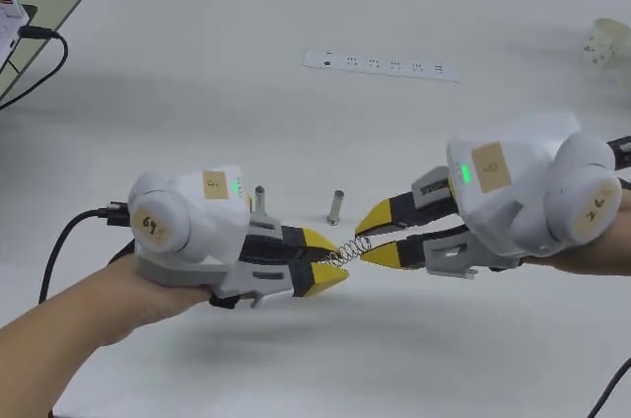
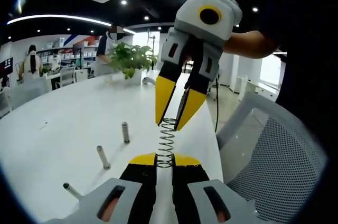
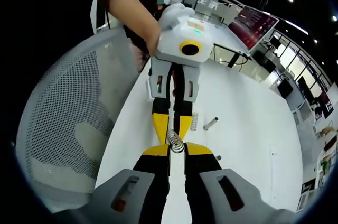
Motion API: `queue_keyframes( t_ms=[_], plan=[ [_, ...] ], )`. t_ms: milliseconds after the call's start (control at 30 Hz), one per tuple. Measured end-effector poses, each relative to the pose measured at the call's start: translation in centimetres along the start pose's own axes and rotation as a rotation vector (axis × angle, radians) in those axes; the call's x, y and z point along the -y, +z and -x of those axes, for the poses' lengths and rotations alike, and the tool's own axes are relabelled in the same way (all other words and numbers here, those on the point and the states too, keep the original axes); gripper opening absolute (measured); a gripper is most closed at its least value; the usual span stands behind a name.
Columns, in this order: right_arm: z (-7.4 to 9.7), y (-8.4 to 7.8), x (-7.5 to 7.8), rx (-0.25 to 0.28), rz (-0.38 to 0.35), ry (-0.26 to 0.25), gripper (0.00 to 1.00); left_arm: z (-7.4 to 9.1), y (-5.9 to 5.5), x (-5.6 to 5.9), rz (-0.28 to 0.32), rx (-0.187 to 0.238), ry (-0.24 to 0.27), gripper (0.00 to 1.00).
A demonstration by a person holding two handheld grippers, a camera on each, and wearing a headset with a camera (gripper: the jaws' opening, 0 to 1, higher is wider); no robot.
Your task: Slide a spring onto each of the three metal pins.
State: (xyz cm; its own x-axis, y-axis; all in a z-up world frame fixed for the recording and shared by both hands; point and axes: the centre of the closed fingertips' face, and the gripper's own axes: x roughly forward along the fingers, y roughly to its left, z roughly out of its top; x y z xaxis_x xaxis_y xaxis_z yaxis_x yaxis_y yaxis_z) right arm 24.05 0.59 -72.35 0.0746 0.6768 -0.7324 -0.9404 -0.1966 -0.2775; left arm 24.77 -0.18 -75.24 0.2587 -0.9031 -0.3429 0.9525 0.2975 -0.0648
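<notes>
White surface (image 1: 197,73) carries small steel pins (image 1: 336,206); can't tell if any is sprung. Your left hand-held gripper (image 1: 341,266) and right hand-held gripper (image 1: 361,243) both pinch one silver coil spring (image 1: 347,250), centre frame, off the pins. This one's still to seat.

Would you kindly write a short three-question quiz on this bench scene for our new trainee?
1. True or false: the spring lies on the table.
2. How many metal pins show in the left gripper view? A one, B three, C five.
3. What long white item lies on the table beyond the pins in the head view?
Key: 1 false, the left gripper and right gripper hold it in the air; 2 B; 3 power strip.
</notes>
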Motion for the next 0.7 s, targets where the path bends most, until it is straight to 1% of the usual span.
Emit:
queue_keyframes(
  t_ms=[100, 167, 400, 633, 700],
  plan=[
    [0.0, 0.3, 0.0, 0.009, 0.002, 0.004, 0.07, 0.0, 0.1, 0.0, 0.0, 0.002, 0.0, 0.02],
    [0.1, 0.6, 0.1, 0.023, -0.01, 0.005, 0.07, -0.1, 0.1, 0.0, 0.001, 0.002, -0.002, 0.02],
    [-0.2, 0.9, 0.0, 0.027, -0.008, 0.012, 0.07, -0.1, -0.1, 0.0, -0.003, -0.006, -0.001, 0.02],
    [-0.4, 1.2, 0.1, 0.039, -0.015, 0.014, 0.07, -0.2, -0.1, -0.1, -0.006, -0.007, 0.001, 0.02],
    [-0.6, 1.4, 0.0, 0.056, -0.035, 0.019, 0.07, -0.2, -0.2, -0.1, -0.01, -0.01, 0.0, 0.02]
  ],
)
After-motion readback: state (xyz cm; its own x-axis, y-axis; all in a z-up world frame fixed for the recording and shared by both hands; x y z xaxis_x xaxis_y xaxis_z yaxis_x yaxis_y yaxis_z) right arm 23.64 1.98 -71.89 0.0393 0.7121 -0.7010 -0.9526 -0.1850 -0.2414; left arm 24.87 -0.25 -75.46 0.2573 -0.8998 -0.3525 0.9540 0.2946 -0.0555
